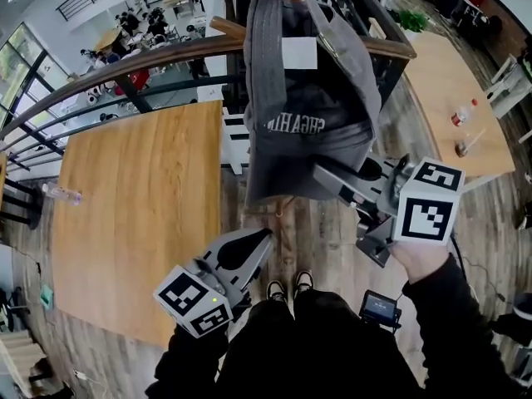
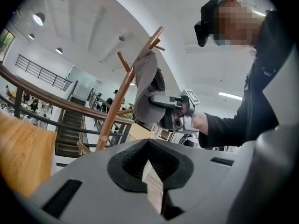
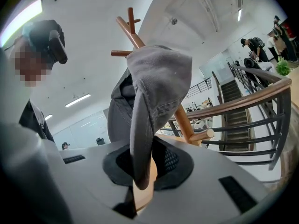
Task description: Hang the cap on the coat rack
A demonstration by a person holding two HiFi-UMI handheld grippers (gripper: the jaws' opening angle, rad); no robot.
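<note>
A grey cap [image 1: 307, 98] with white lettering hangs at the top of the wooden coat rack [image 2: 119, 94], its crown against an upper peg [image 3: 133, 31]. My right gripper [image 1: 320, 173] is shut on the cap's brim, and the brim's edge [image 3: 140, 167] runs down between the dark pads. The left gripper view shows this gripper holding the cap [image 2: 145, 85] beside the pole. My left gripper [image 1: 264, 239] hangs lower, left of the cap and apart from it. Its jaws are shut and hold nothing.
A large wooden table [image 1: 141, 214] stands at the left, and a curved wooden railing [image 1: 125, 65] runs behind it. Another table [image 1: 453, 98] with bottles lies at the right. The person's shoes [image 1: 287, 289] stand on the plank floor below the cap.
</note>
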